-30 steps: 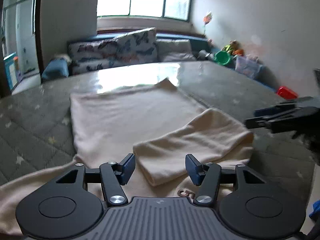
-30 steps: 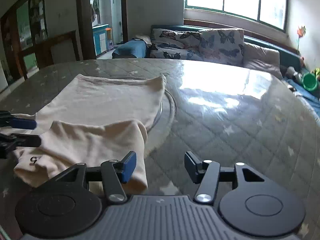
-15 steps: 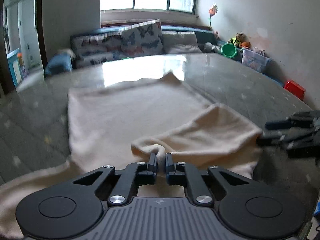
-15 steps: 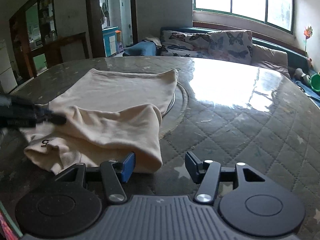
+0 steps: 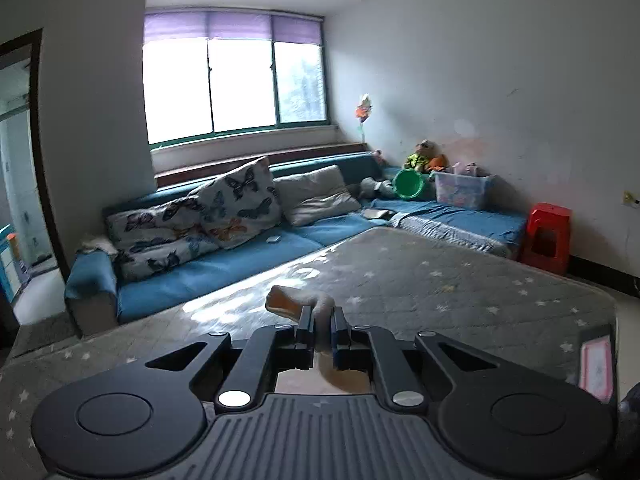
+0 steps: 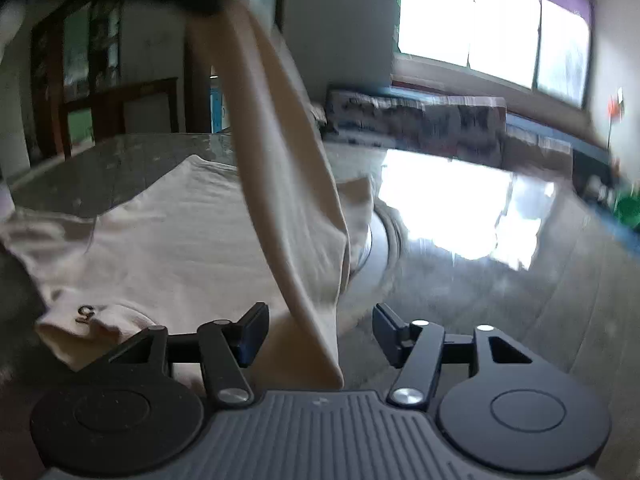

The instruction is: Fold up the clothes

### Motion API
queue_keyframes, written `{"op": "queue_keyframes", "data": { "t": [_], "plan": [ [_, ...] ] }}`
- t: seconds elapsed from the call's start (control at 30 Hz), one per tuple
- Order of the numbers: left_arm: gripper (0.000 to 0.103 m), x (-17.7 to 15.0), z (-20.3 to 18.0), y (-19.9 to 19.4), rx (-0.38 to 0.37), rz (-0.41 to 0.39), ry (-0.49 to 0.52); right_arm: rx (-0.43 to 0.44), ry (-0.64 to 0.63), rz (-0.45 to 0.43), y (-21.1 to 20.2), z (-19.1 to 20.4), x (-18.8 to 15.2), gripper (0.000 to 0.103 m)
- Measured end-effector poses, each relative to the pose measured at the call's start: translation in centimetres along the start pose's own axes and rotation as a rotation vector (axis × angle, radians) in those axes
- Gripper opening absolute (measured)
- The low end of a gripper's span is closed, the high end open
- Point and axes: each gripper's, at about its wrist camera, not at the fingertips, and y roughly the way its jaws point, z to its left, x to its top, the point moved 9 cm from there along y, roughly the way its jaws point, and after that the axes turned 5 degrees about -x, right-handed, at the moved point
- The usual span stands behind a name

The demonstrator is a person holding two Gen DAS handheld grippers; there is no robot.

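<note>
Beige garment (image 6: 192, 240), one: left gripper (image 5: 320, 330) clamps it; right gripper (image 6: 320, 332) opening, untouching.

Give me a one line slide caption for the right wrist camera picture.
Open right gripper, jaws widening, near a cream shirt on the table while one sleeve is lifted.

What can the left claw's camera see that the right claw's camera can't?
Only the left view shows the left claw shut on a bunch of the cream shirt, plus the red stool. Only the right view shows the right claw, jaws opening, with the lifted flap hanging between them unpinched, and the shirt spread on the table. Both show the shirt, table, window and sofa.
</note>
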Motion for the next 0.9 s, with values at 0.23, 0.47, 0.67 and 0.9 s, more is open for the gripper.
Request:
{"op": "queue_keyframes", "data": {
  "t": [0.23, 0.47, 0.67, 0.9],
  "plan": [
    [0.009, -3.1, 1.0, -0.5, 0.023, 0.051, -0.029, -0.219, -0.028, -0.005, -0.5, -3.4, -0.9, 0.062],
    [0.009, -12.5, 2.6, 0.9, 0.062, 0.263, -0.104, -0.169, -0.04, 0.043, -0.3, -3.8, -2.6, 0.07],
    [0.014, -16.6, 2.2, 1.1, 0.052, 0.331, -0.125, -0.073, -0.09, 0.071, -2.6, -3.8, -3.1, 0.072],
    [0.025, -17.2, 2.7, 0.0, 0.068, 0.323, -0.144, 0.017, -0.005, 0.038, -4.8, -4.7, 0.0, 0.072]
  ]
}}
